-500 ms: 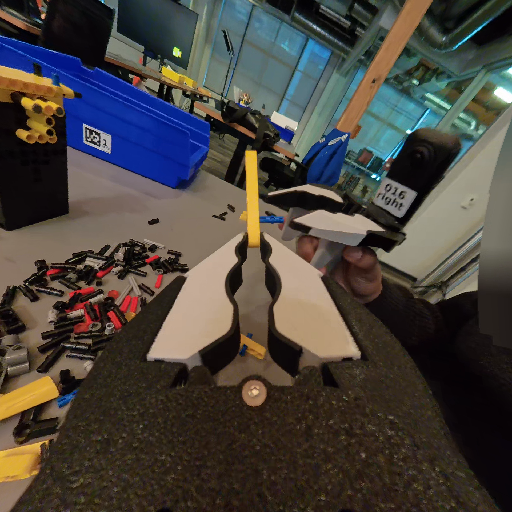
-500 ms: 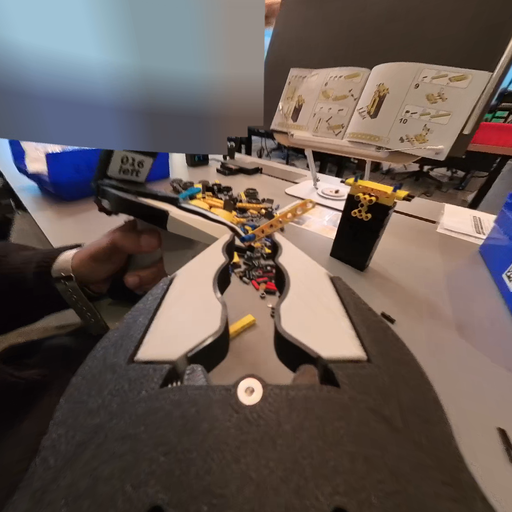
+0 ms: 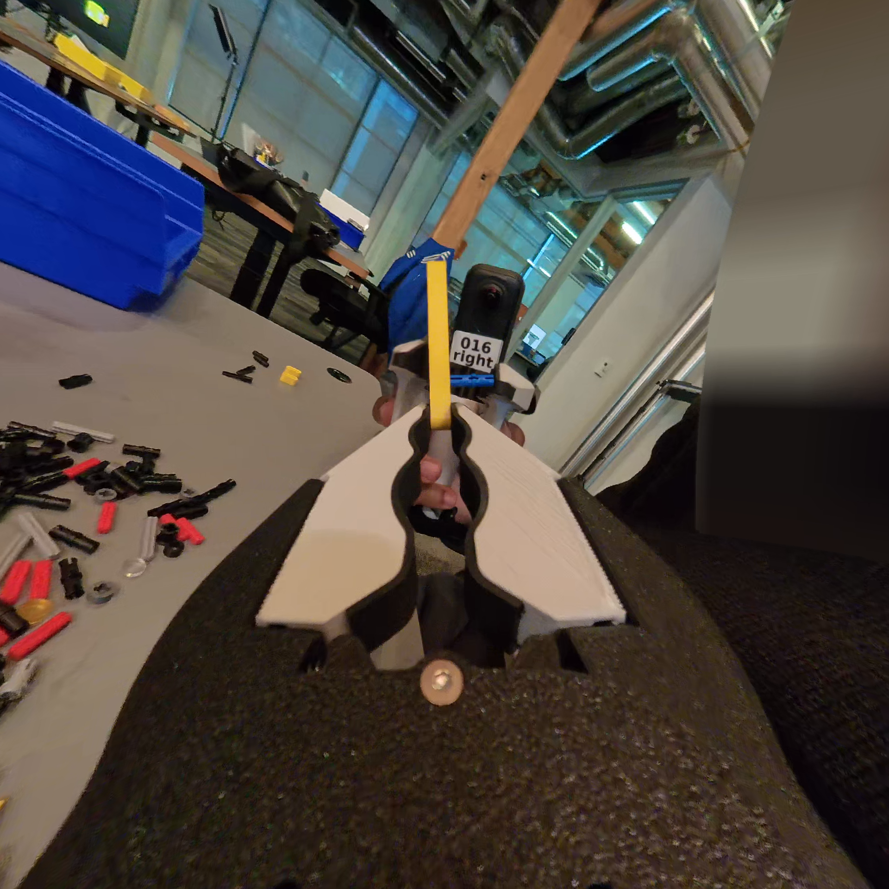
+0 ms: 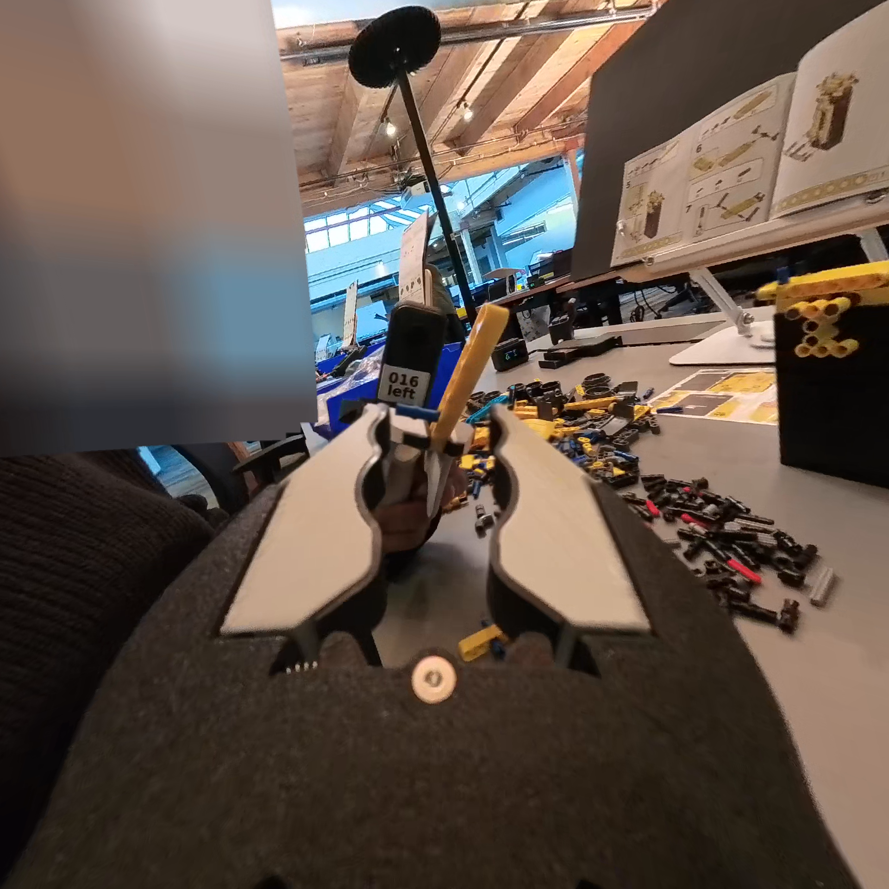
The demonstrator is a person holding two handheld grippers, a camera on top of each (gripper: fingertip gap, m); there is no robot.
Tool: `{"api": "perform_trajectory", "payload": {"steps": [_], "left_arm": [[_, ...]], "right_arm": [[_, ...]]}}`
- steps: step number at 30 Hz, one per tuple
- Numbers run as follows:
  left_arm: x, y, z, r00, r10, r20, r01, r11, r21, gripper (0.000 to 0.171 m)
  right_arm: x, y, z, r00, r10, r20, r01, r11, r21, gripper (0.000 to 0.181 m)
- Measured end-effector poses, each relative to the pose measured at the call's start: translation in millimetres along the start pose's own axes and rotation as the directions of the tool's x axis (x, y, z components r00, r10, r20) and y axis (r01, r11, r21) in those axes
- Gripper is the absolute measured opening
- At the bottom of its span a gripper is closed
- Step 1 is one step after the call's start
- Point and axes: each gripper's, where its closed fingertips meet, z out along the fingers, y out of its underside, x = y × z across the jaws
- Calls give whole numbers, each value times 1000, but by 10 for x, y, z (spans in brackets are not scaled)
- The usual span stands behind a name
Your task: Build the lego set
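Observation:
My left gripper [image 3: 438,417] is shut on the lower end of a long yellow beam [image 3: 437,336] and holds it upright above the grey table [image 3: 202,413]. A blue pin [image 3: 474,380] sticks sideways out of the beam. My right gripper [image 3: 462,380] faces the left one, open, with its fingers on either side of the beam and pin. In the right wrist view the right gripper [image 4: 435,417] is wide open. The blue pin [image 4: 416,412] lies by its left fingertip, and the yellow beam [image 4: 469,370] leans up from the left gripper [image 4: 435,440].
Loose black, red and grey pins [image 3: 96,486] lie on the table, also in the right wrist view [image 4: 721,534], beside a yellow and black parts pile [image 4: 577,418]. A black block with yellow parts [image 4: 832,385], a booklet on a stand [image 4: 721,183] and blue bins [image 3: 86,216] stand around. The grippers are tip to tip, or close to it.
The right gripper has opened and let go of the blue pin, which stays in the yellow beam. Both grippers have turned to face each other head-on and tilted upward.

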Motion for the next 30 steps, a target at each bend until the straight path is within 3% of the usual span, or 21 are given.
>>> {"api": "perform_trajectory", "payload": {"steps": [2,12,13,16,17,20,30], "left_arm": [[1,11,7,1000,6,1,-6,1000,-6,7],[52,86,46,998,64,-3,-64,997,-51,7],[46,111,58,997,79,9,-78,995,-66,7],[70,121,66,996,84,-4,-84,994,-69,7],[57,120,66,997,72,-1,-72,995,-69,7],[21,86,43,998,58,14,-57,997,-51,7],[-57,22,1,999,1,34,-1,1000,-11,7]], "right_arm": [[-35,0,-5,999,-33,8,33,999,-1,30],[-19,-66,-44,999,-42,-2,42,998,43,30],[5,-37,-44,998,-62,-22,62,998,20,17],[-20,-34,-51,995,-94,-22,95,995,15,13],[-31,-39,-54,996,-85,-13,85,996,17,14],[-66,-78,-67,999,-28,38,26,999,45,43],[88,-92,-121,1000,-11,-29,14,994,105,46]]}}
